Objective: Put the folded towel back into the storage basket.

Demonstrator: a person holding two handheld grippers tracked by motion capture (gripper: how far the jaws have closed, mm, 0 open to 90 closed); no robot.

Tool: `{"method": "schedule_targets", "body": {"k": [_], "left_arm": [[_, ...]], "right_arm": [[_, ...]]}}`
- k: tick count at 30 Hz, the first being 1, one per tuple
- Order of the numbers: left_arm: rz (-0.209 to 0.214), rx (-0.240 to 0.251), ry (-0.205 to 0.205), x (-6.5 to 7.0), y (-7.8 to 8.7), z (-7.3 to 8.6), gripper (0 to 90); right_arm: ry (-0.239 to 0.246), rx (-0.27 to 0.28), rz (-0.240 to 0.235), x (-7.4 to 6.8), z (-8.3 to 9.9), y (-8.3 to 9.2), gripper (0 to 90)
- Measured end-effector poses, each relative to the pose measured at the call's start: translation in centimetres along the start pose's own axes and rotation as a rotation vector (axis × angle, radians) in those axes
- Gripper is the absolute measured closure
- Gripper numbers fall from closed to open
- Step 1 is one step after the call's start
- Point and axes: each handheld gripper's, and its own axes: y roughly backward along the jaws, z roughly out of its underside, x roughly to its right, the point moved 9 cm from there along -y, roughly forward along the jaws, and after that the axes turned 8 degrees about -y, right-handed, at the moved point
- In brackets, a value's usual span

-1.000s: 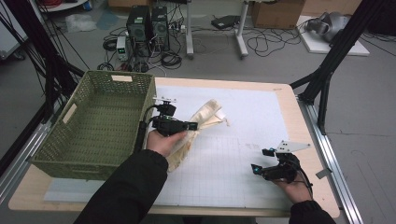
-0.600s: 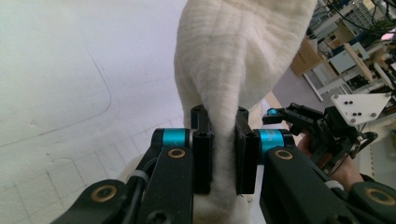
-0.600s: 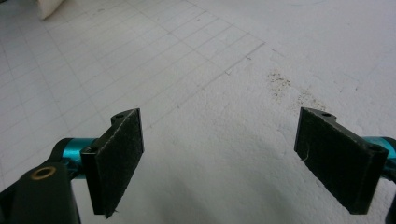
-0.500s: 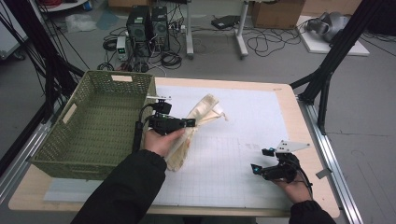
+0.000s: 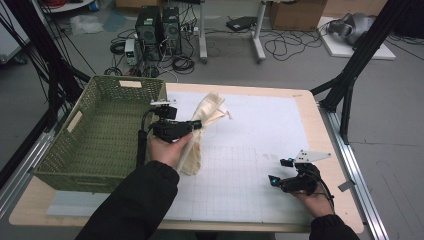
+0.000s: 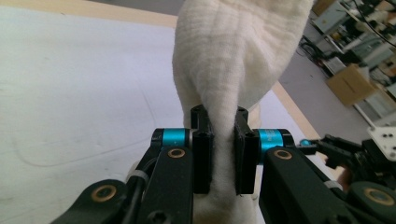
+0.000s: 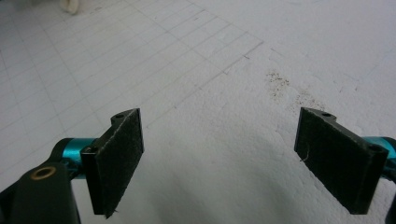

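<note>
Nearest, at the counter's front right, the right claw rests low on the white gridded mat, its pads spread wide with nothing between them. Further in, left of centre, the left claw is pinched narrow on a fold of the cream cloth bag; in the left gripper view the fabric rises between the pads and bulges above them. The bag's lower part hangs down beside the hand, touching the mat, just right of the green woven basket. Beyond the counter lie computer towers and cables on the floor.
</note>
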Motion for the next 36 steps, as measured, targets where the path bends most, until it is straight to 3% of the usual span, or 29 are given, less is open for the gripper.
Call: {"method": "schedule_targets", "body": {"k": [6,10,14,17,24,31,36], "left_arm": [[0.004,0.001,0.043,-0.8,0.8,-0.4,81.0],[0.042,0.061,0.104,-0.7,1.8,-1.5,81.0],[-0.007,0.108,0.092,-0.9,2.9,-2.0,81.0],[-0.036,0.105,0.09,-1.4,3.4,-1.8,81.0],[-0.059,0.111,0.122,-2.9,5.0,-2.1,80.9],[-0.056,0.129,0.2,-5.2,6.9,-2.4,80.9],[-0.063,0.116,0.21,-6.5,7.1,-2.2,80.9]], "right_arm": [[0.008,0.002,0.002,0.0,-0.1,-0.1,15.0],[0.0,-0.001,0.002,0.0,-0.1,-0.1,15.0],[0.004,-0.005,0.0,0.1,-0.1,-0.3,15.0],[0.0,-0.013,-0.001,0.1,0.0,-0.4,15.0],[0.004,-0.013,-0.003,0.1,-0.1,-0.5,15.0],[0.008,-0.019,-0.003,0.1,-0.1,-0.7,15.0],[0.011,-0.024,-0.002,0.1,-0.1,-0.8,15.0]]}}
